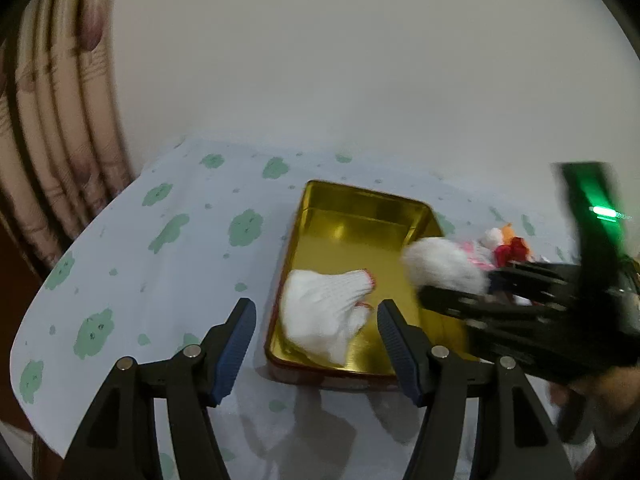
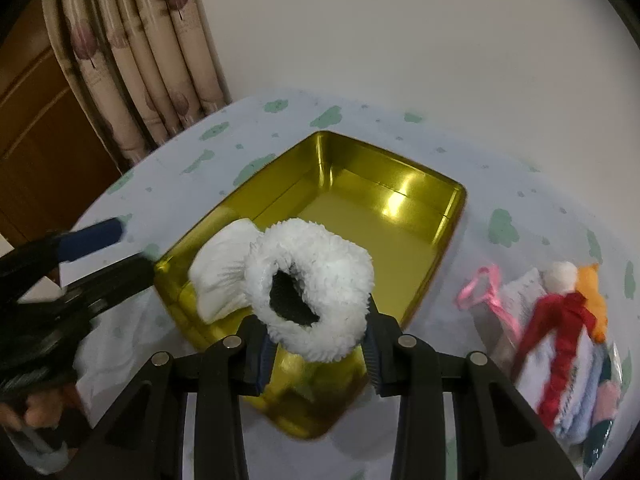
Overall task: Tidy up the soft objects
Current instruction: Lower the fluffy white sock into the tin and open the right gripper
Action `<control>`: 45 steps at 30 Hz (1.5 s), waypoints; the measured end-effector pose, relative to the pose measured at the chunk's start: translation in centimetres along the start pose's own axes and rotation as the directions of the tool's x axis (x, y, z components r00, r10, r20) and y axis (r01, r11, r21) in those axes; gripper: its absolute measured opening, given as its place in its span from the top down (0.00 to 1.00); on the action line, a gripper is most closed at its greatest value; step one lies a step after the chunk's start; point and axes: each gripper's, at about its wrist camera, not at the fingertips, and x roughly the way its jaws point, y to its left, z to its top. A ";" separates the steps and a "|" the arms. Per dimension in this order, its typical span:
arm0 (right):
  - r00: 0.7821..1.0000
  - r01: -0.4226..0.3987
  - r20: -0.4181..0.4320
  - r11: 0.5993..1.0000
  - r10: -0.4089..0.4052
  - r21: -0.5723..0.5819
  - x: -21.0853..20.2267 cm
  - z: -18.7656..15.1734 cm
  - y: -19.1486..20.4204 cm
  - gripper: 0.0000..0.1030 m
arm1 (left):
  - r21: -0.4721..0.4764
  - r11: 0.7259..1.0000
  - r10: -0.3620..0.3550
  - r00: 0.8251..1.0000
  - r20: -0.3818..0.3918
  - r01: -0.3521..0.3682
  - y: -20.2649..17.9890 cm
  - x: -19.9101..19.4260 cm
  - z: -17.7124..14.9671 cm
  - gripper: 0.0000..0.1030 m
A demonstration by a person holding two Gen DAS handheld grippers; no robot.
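Note:
A gold metal tin point(image 1: 352, 208) point(image 2: 416, 200) sits open on the table. A white knit glove point(image 1: 324, 312) point(image 2: 220, 272) lies in its near left part. My right gripper point(image 2: 320, 348) is shut on a fluffy white soft item point(image 2: 312, 292) and holds it above the tin's near end; it also shows in the left wrist view point(image 1: 440, 268). My left gripper point(image 1: 316, 344) is open and empty, just in front of the tin's near rim, facing the glove.
A pile of soft items with a red ribbon point(image 2: 560, 340), a pink loop and an orange piece lies right of the tin point(image 1: 504, 248). The table has a white cloth with green blobs point(image 1: 168, 232). Curtains point(image 2: 140, 60) hang at the left; a white wall stands behind.

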 end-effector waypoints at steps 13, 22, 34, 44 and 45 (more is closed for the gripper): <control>0.997 0.031 -0.066 1.000 -0.031 0.004 3.8 0.3 -0.8 0.64 | 0.043 0.994 -0.101 0.995 -0.016 0.102 0.4 -1.4 -0.7 0.37; 0.998 0.021 -0.052 0.999 -0.019 0.026 4.0 0.5 -0.7 0.54 | 0.044 0.988 -0.145 0.989 -0.024 0.146 0.2 -1.8 -0.6 0.37; 1.000 -0.008 -0.012 0.999 0.008 0.043 1.0 -0.3 -1.0 0.49 | 0.039 0.988 -0.149 0.988 -0.030 0.150 0.1 -1.7 -0.5 0.37; 0.995 0.070 0.058 0.990 -0.078 0.122 -5.8 -3.4 -6.1 0.47 | 0.014 0.994 -0.105 0.993 -0.054 0.106 0.5 -0.9 -0.6 0.37; 0.992 0.103 0.063 0.985 -0.113 0.136 -6.5 -3.9 -7.2 0.46 | 0.014 0.995 -0.101 0.993 -0.053 0.102 0.5 -0.9 -0.6 0.37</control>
